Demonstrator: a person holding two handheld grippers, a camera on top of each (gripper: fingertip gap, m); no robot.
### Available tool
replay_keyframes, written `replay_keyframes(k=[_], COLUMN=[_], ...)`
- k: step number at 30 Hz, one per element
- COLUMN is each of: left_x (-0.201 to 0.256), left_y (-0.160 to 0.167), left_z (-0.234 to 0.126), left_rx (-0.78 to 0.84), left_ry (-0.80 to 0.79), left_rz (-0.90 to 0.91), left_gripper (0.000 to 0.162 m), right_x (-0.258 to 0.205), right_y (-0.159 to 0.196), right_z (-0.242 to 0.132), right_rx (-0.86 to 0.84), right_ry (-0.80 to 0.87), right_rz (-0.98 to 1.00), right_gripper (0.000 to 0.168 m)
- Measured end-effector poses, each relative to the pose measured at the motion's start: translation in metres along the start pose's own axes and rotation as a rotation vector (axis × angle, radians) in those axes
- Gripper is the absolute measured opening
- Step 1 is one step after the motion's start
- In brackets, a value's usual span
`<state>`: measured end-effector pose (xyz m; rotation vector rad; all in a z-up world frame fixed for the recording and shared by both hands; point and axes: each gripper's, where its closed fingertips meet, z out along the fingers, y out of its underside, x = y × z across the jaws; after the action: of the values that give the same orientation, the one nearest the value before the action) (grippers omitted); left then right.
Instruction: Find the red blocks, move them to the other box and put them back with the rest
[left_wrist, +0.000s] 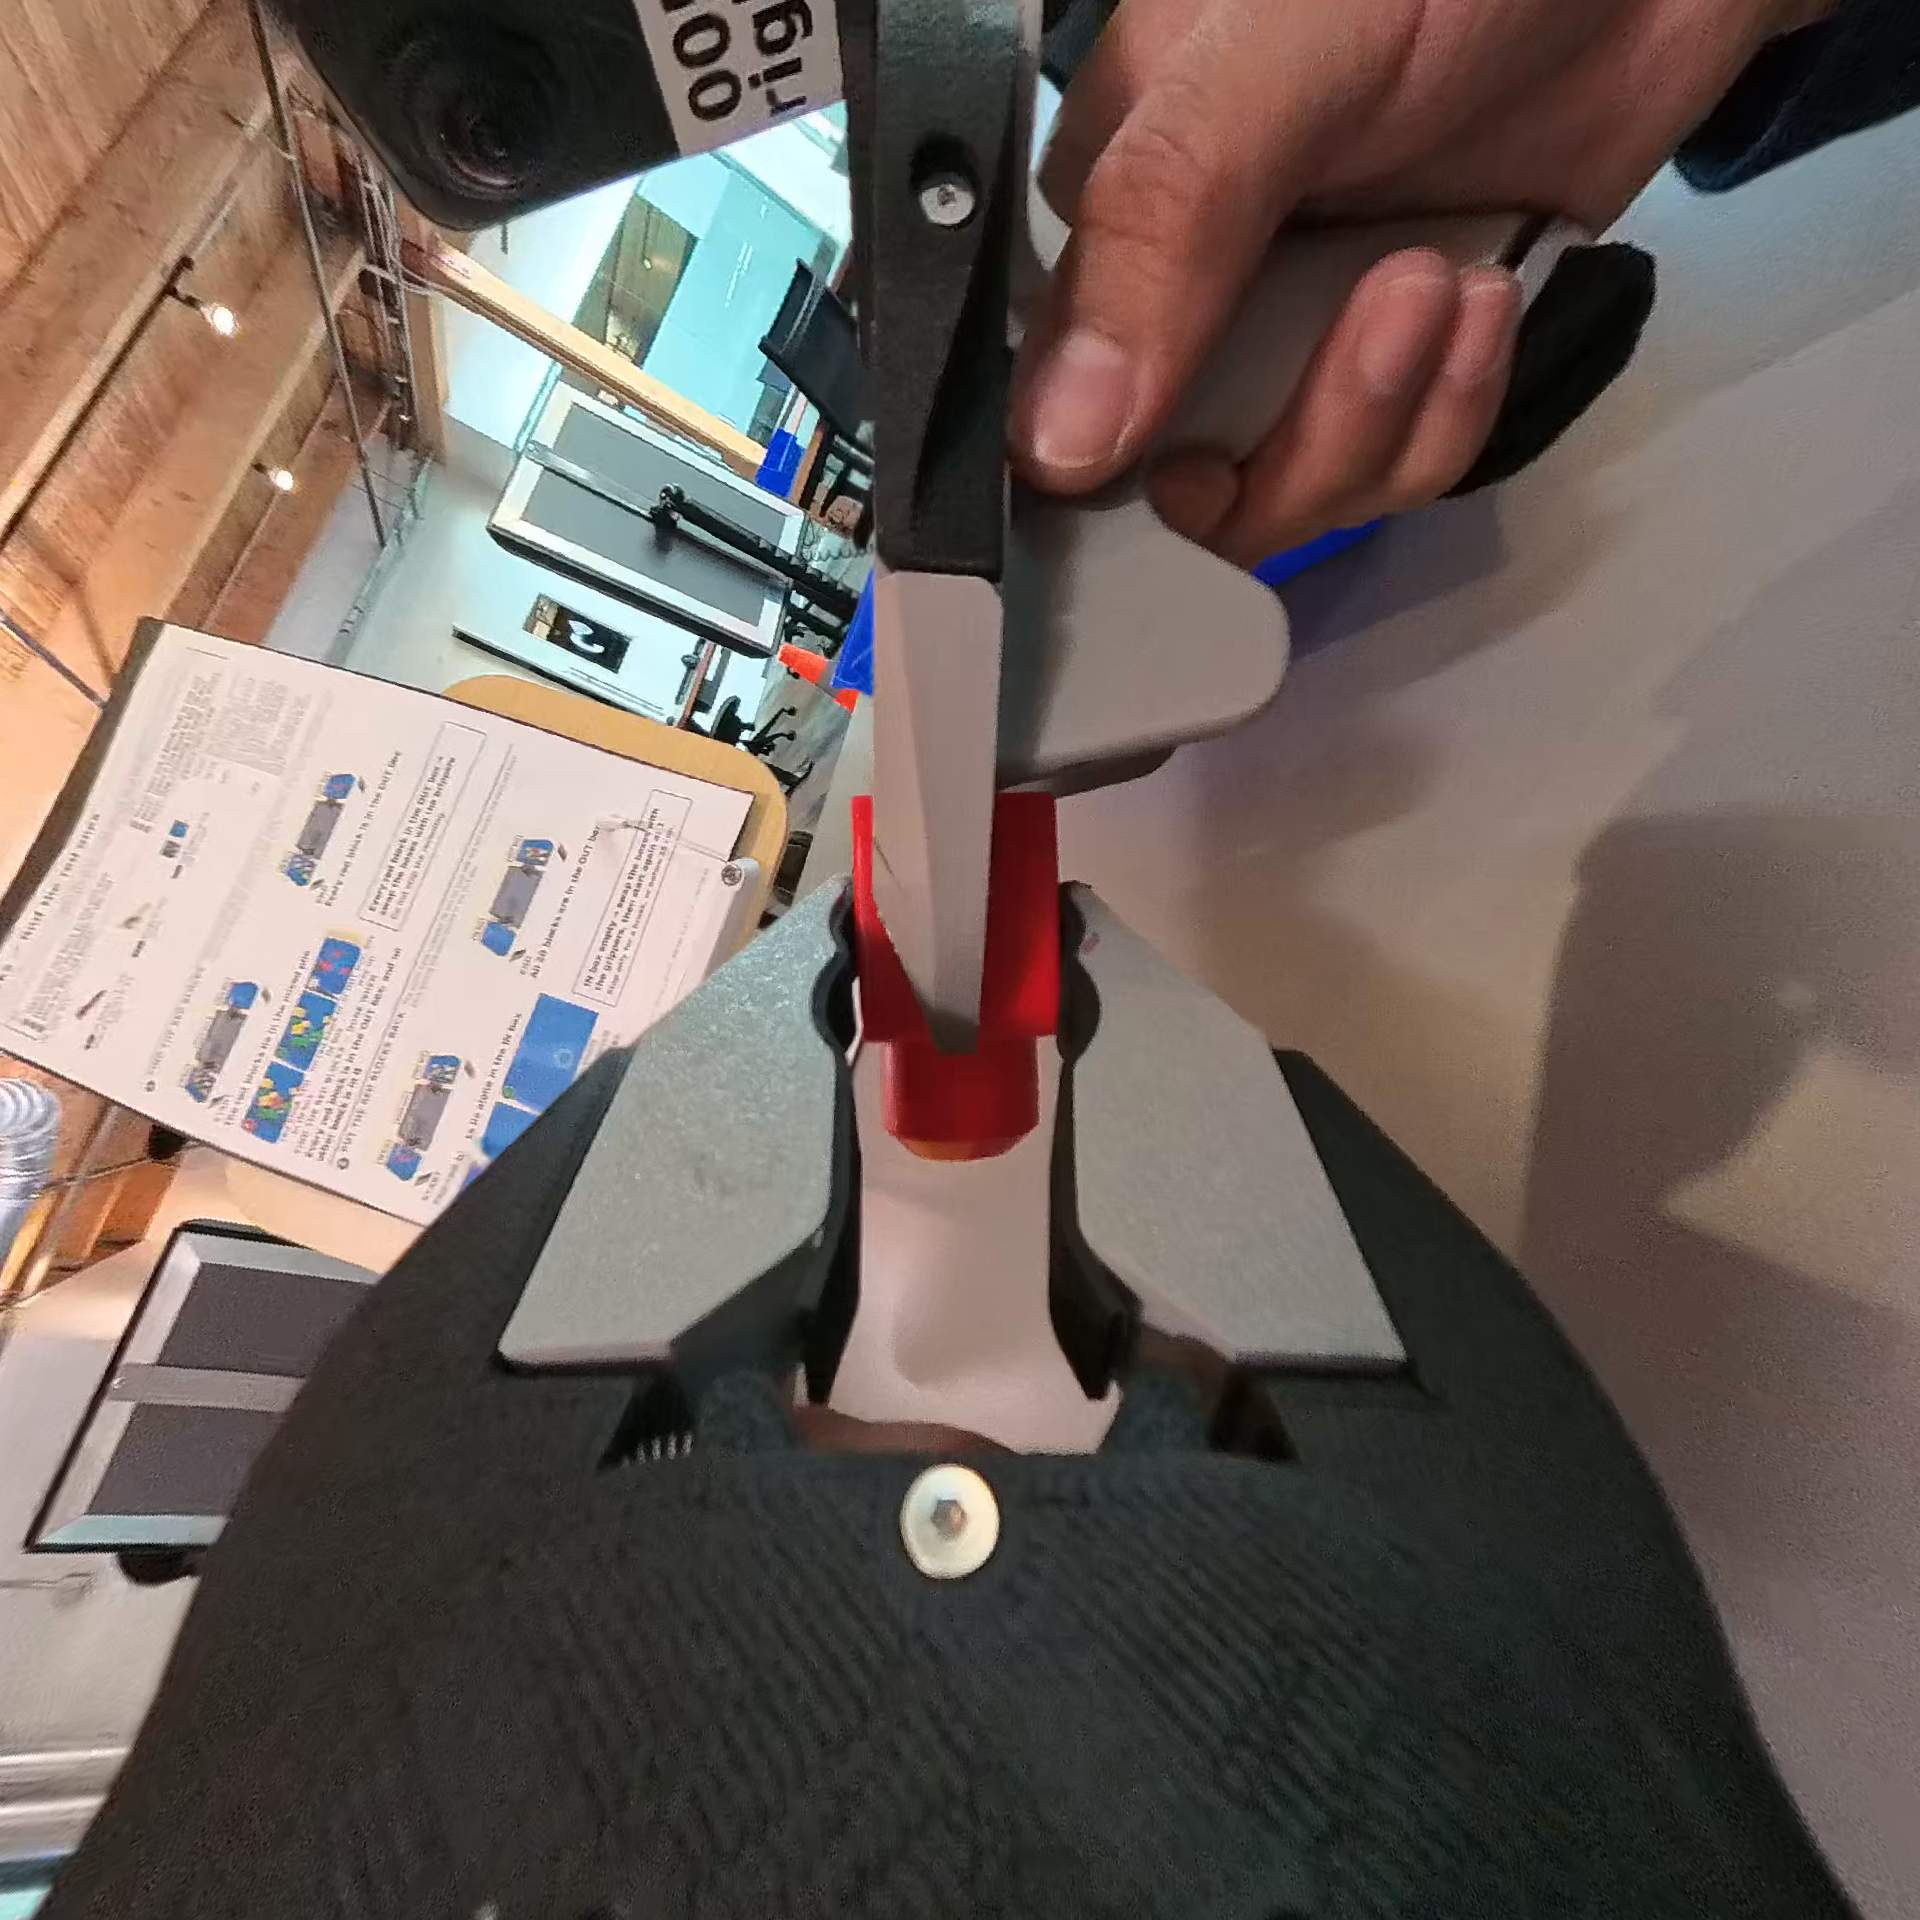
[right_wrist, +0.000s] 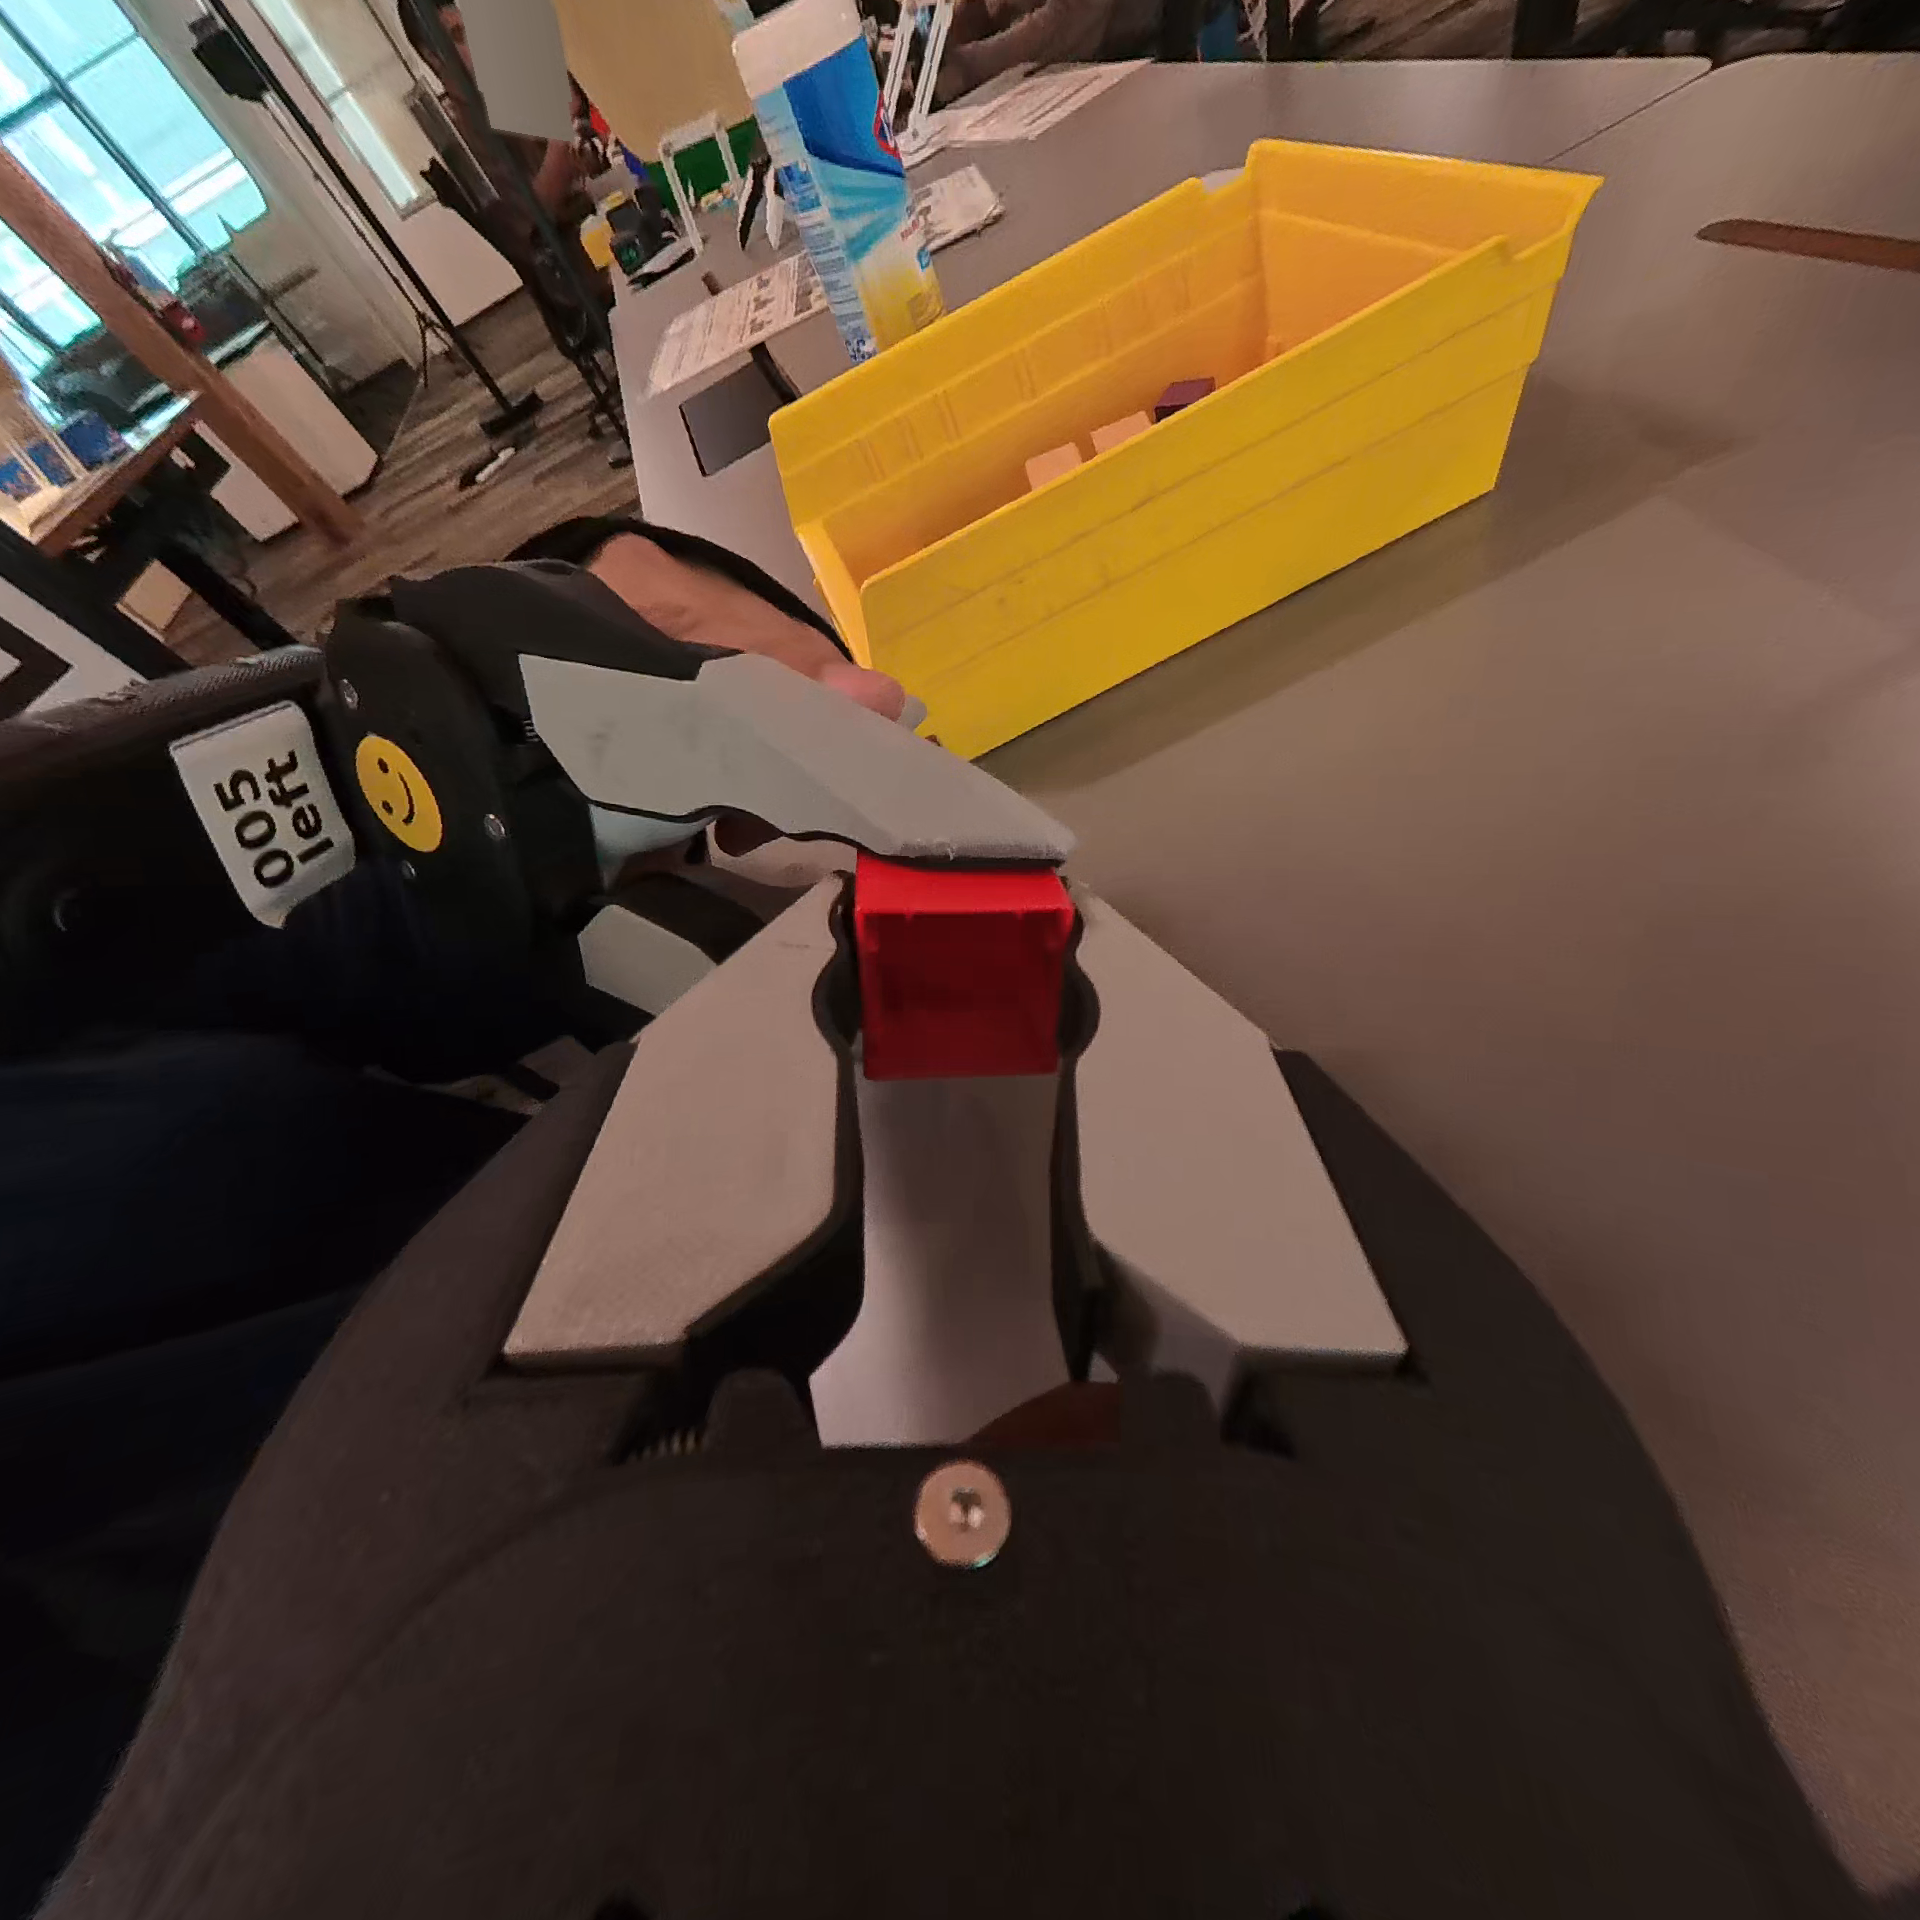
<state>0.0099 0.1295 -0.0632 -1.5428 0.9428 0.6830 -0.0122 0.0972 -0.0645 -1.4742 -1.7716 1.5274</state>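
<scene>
Across the grey surface (right_wrist: 1558, 935), seen widely only in the right wrist view, a long yellow box (right_wrist: 1174, 561) stands well beyond the grippers, holding a few small blocks (right_wrist: 1122, 431), pale ones and a dark purple one; a blue-and-white canister (right_wrist: 847, 197) stands upright just behind its far left corner. None of this shows in the left wrist view, which instead takes in a printed instruction sheet (left_wrist: 343, 914) propped up on the left, and the person's hand (left_wrist: 1299, 239) wrapped around the handle of the other tool. Both views share one small thing: a red block (left_wrist: 1023, 914), held in the air above the surface, clear of the yellow box. The left gripper (left_wrist: 956, 956) is clenched on it, its two grey fingertips pressing the block's sides. The right gripper (right_wrist: 961, 971) is likewise clamped on the same red block (right_wrist: 961, 987), gripping it from a crossing direction. In the left wrist view the right gripper's finger (left_wrist: 935, 790) comes down from above over the block's face; in the right wrist view one finger (right_wrist: 790, 769) of the left gripper lies flat across the block's top edge, touching it.
</scene>
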Motion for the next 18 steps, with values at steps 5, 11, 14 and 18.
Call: replay_keyframes(k=[5, 11, 14, 18], left_x=[-0.009, -0.047, -0.058, -0.067], left_y=[-0.004, 0.016, 0.03, 0.043], left_z=[-0.008, -0.025, -0.031, -0.034], left_rx=[0.02, -0.012, -0.049, -0.098], left_ry=[-0.009, -0.095, -0.118, -0.143], left_rz=[-0.047, -0.158, -0.17, -0.199], left_gripper=[0.032, 0.025, 0.025, 0.025], right_x=[0.007, 0.057, 0.119, 0.168], right_y=[-0.008, -0.048, -0.034, 0.029], right_z=[-0.02, -0.135, -0.22, -0.257], right_rx=[0.016, 0.266, 0.316, 0.127], right_ry=[0.088, 0.357, 0.708, 0.852], right_rz=[-0.065, -0.036, 0.032, 0.2], right_gripper=[0.033, 0.033, 0.034, 0.034])
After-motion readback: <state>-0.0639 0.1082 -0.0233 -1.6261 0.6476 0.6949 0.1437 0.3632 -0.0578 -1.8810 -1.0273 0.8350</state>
